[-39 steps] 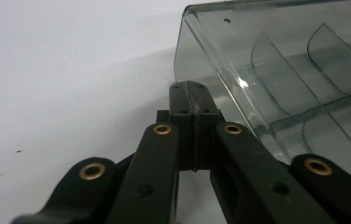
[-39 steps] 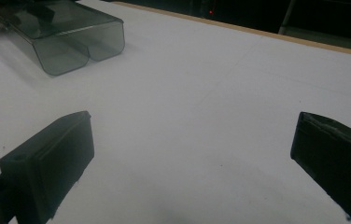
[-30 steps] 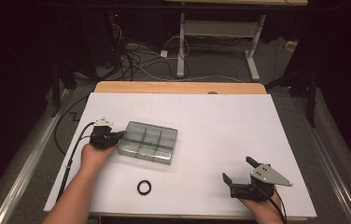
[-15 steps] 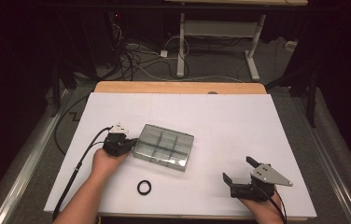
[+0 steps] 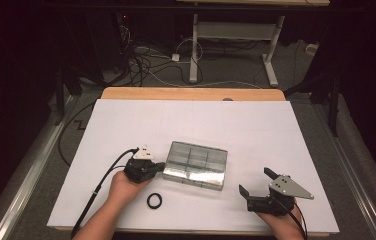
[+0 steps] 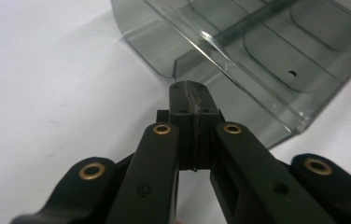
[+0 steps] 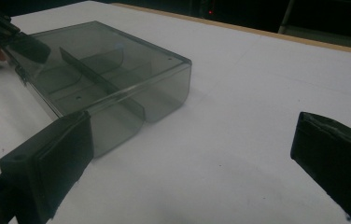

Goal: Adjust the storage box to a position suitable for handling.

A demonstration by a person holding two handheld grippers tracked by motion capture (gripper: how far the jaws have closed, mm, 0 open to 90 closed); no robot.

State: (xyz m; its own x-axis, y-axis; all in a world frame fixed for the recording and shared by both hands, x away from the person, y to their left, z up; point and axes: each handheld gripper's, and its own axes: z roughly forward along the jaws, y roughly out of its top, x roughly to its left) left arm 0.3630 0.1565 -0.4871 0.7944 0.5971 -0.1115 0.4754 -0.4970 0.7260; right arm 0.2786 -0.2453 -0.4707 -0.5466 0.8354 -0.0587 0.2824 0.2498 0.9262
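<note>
The box [image 5: 196, 164] lies mid-table [image 5: 256, 125], its left end touching the tip of the left tool [image 5: 157, 167], whose jaws are closed on nothing. The right tool [image 5: 257, 182], jaws wide, sits apart to the box's right.

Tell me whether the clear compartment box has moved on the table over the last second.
Yes. The clear compartment box has slid rightward and nearer the table's front edge, pushed by the shut left gripper; it now lies closer to the motionless right gripper, past the black ring.
</note>
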